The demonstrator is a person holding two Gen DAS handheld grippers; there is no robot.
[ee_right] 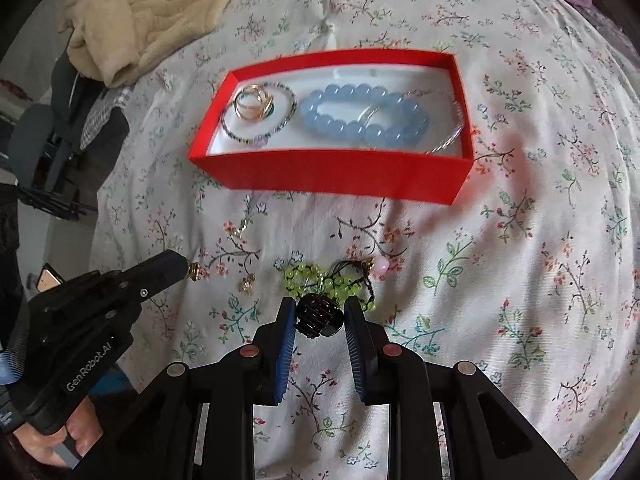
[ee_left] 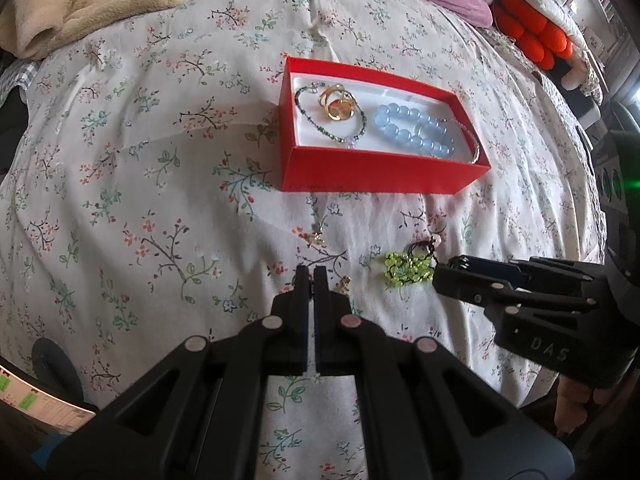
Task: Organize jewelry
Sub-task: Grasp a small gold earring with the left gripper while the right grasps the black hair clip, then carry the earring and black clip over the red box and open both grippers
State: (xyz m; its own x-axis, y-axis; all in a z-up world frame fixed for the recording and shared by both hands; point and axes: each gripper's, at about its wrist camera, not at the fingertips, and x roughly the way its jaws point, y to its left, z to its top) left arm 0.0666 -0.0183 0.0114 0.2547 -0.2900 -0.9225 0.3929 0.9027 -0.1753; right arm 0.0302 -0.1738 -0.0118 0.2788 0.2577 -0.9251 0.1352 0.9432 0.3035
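Red cardboard box [ee_right: 336,178] sits in the upper middle of the right wrist view on a flowered bedspread [ee_right: 520,280], holding a blue bead bracelet [ee_right: 360,120] and gold rings [ee_right: 254,104]. Below it, the right gripper [ee_right: 320,316] pinches a black ridged hair clip [ee_right: 318,314] just under a green bead bracelet [ee_right: 320,280]. At lower left, the left gripper [ee_left: 311,276] has its jaws pressed together, empty.

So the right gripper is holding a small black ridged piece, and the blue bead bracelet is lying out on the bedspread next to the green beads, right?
Not quite. The blue bead bracelet lies inside the red box, not on the bedspread, as the right wrist view shows. The right gripper does hold a small black ridged piece, just in front of the green beads.
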